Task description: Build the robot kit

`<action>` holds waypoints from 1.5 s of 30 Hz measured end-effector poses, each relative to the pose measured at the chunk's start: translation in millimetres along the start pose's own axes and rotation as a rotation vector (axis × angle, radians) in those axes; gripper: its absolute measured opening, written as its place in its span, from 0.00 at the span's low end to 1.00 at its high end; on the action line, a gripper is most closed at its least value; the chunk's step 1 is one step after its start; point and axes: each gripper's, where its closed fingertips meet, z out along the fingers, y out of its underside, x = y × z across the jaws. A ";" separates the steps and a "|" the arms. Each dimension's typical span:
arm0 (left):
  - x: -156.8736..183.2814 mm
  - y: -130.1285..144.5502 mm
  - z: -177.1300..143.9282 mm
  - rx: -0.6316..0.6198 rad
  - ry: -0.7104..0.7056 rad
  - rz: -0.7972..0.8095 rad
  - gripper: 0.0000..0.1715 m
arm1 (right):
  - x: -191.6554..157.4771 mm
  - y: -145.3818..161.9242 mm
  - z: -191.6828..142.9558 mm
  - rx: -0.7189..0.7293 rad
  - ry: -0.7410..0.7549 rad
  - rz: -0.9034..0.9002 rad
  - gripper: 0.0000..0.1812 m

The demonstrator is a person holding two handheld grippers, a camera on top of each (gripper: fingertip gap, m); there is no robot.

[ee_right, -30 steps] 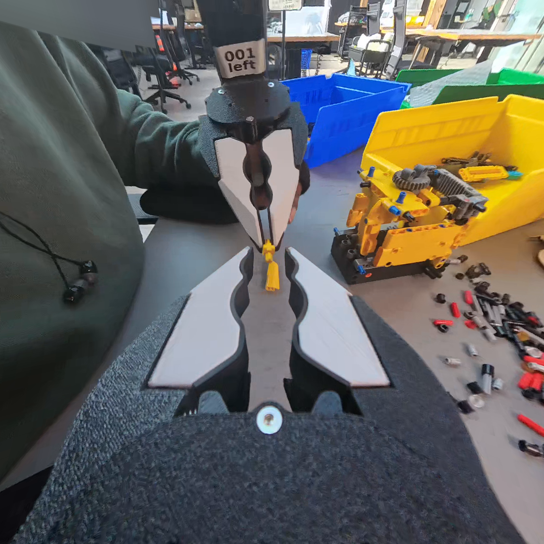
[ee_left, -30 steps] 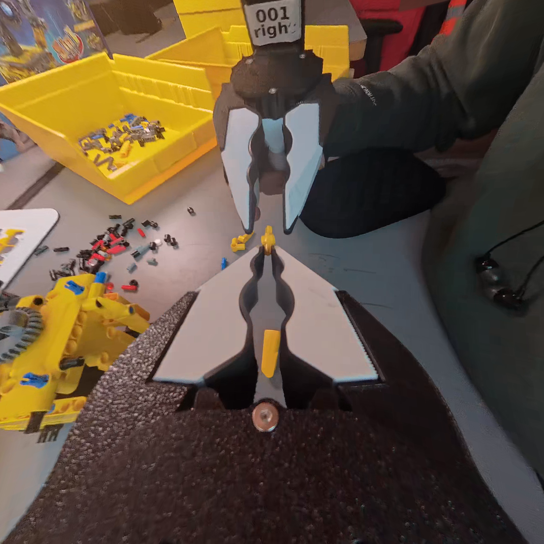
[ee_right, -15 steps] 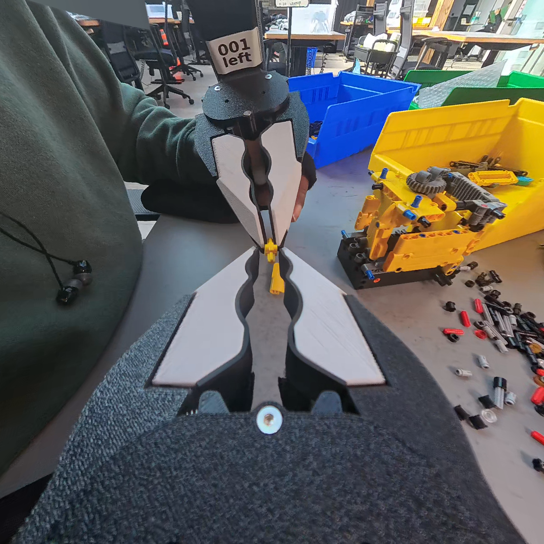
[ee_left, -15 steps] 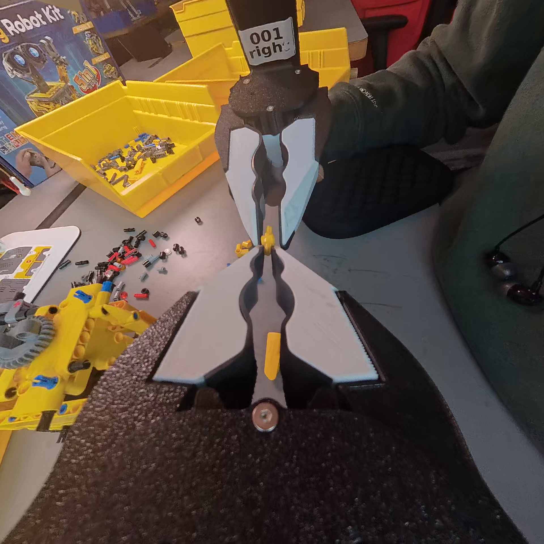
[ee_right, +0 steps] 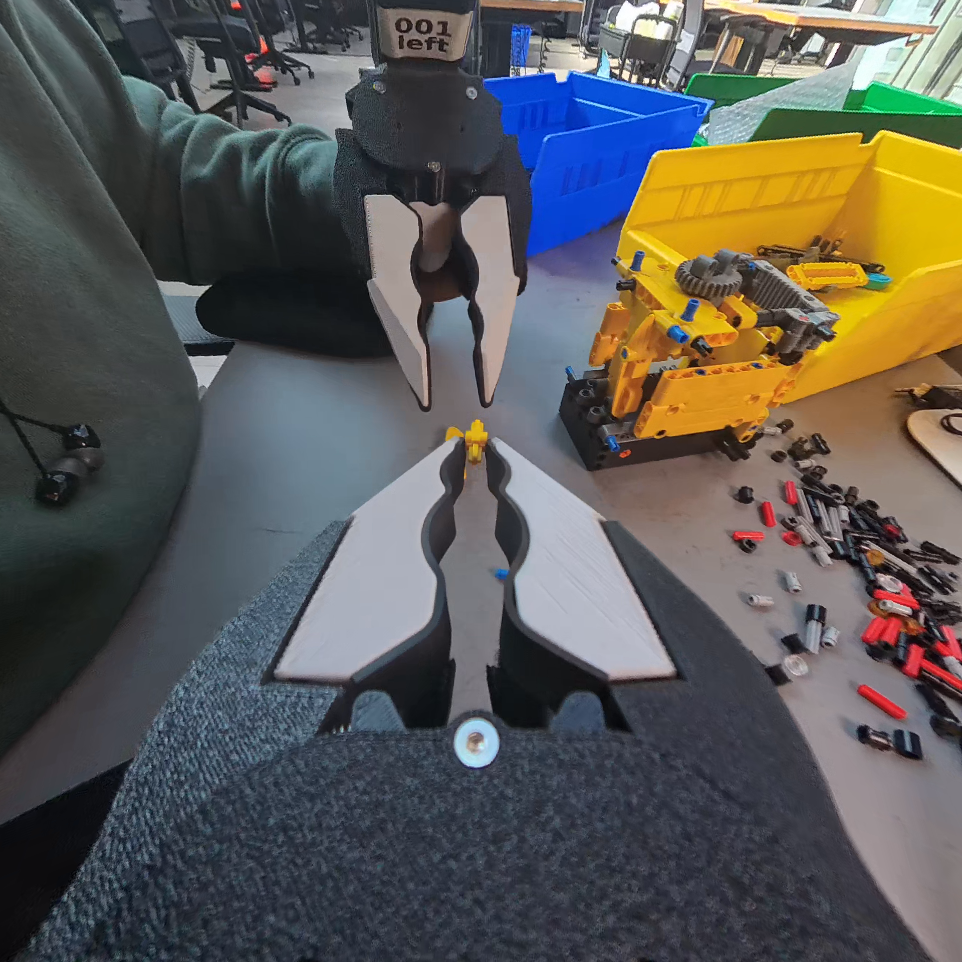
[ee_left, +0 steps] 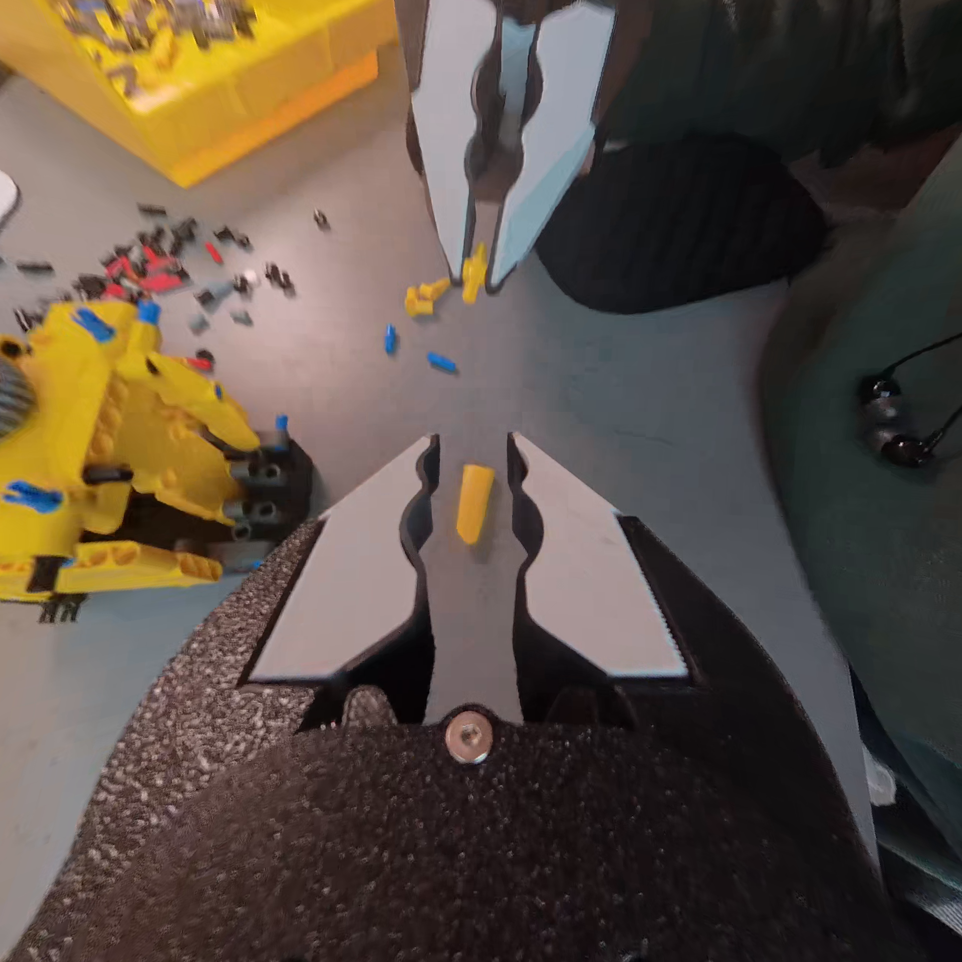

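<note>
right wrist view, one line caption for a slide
Right tongs pinch a small yellow connector piece while the open left tongs face them above the grey table.

Small yellow connector [ee_right: 475, 446] swaps over — now pinched in right gripper [ee_right: 475, 442]; left gripper [ee_left: 472, 440] lets go, opens up & sits apart.

One piece of writing can be read. It is on a pale label [ee_right: 420, 35] wrapped round the black stem of the left gripper [ee_right: 452, 403], seen in the right wrist view. The label bears two short lines of bold dark print. The left wrist view is motion-blurred, and nothing in it is legible.
</note>
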 end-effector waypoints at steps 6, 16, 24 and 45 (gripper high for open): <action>1.6 37.5 17.4 -0.208 -0.038 0.039 0.15 | 1.2 7.2 -0.2 -0.027 0.003 -0.007 0.04; 1.5 43.9 23.0 -0.281 -0.035 0.140 0.07 | -1.0 16.5 3.7 -0.071 -0.001 -0.012 0.04; -0.7 41.3 20.9 -0.306 -0.089 0.205 0.12 | -0.4 19.0 4.0 -0.080 -0.003 -0.005 0.04; 6.6 32.1 28.0 -0.226 0.102 -0.023 0.04 | -4.6 29.0 7.0 -0.145 -0.002 -0.053 0.04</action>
